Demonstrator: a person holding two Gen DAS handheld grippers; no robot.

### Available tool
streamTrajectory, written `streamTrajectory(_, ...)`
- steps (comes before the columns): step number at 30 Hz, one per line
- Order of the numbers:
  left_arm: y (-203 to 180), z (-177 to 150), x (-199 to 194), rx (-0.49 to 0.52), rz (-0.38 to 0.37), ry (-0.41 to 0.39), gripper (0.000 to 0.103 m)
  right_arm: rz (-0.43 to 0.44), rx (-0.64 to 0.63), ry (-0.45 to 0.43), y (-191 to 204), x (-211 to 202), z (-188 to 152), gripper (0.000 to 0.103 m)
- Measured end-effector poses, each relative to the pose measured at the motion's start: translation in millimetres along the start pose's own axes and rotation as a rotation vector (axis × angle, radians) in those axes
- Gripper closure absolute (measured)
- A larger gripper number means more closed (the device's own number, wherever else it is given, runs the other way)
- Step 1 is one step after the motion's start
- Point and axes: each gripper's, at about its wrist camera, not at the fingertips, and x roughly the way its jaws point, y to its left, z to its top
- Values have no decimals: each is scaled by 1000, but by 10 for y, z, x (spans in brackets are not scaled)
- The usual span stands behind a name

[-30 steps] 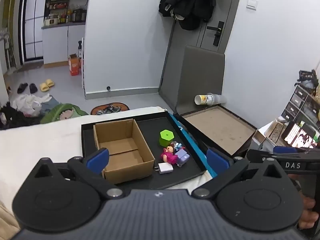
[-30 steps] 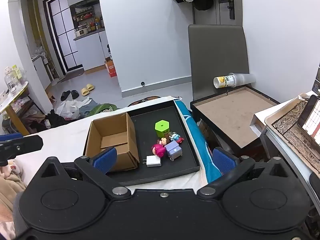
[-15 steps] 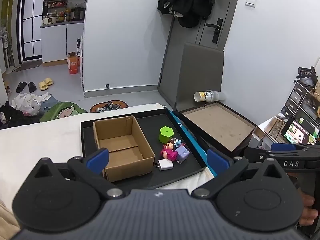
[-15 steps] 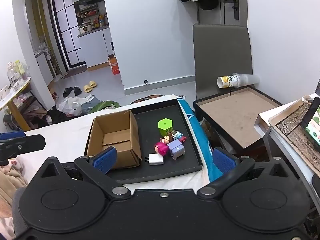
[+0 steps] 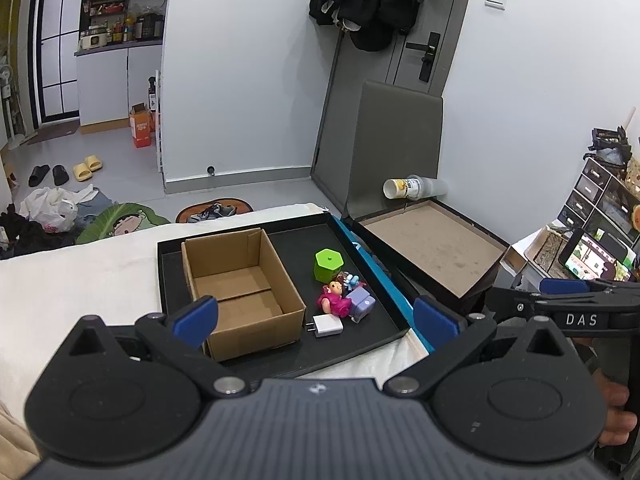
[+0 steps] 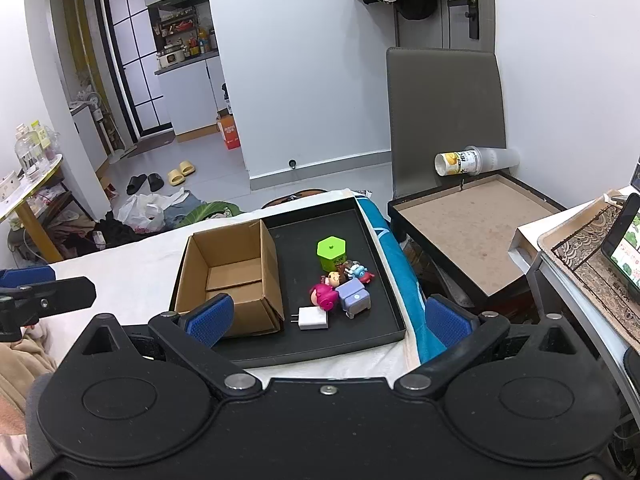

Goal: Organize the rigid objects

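A black tray [image 6: 384, 334] lies on a white-covered bed [image 5: 80, 276], with a blue strip along its right side. On the tray's left half stands one open cardboard box [image 6: 228, 276], empty inside. To the right of the box sits a tight cluster of small things: one green hexagonal block [image 6: 332, 254] farthest away, one pink doll [image 6: 325, 294] lying on its side, one lilac toy block [image 6: 353, 298] touching the doll, a small blue-and-red figure [image 6: 358, 271] just beside the green block, and one white charger plug [image 6: 311, 318] nearest, its prongs pointing toward the box. The plug lies just beside the box's near right corner; the doll and lilac block crowd behind it. Bare tray floor shows in front of the plug and between the cluster and the tray's right rim.

The left gripper [image 5: 316, 318] and the right gripper [image 6: 326, 314] both hang short of the tray's near edge, their blue-padded fingers [image 6: 210, 316] spread wide and holding nothing. Each gripper shows at the edge of the other's view, well apart from the tray.

Beyond the bed, to the right, stands a grey chair [image 6: 444, 120] behind a low brown-topped surface [image 6: 468, 232], with one stack of paper cups [image 6: 476, 160] lying on its side at the far edge. Two pairs of slippers [image 6: 160, 176] and a plastic bag [image 6: 140, 212] lie on the floor at left.
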Motion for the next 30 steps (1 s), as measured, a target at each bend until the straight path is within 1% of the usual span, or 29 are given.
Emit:
streamTrajectory(5,-4,-7,-3,0,-1,-1,0,-3,7,11,-21,18,6,0)
streamTrajectory(30,14,-16,-5,0,-2,1,0,-15,3,7,-18,2,7,0)
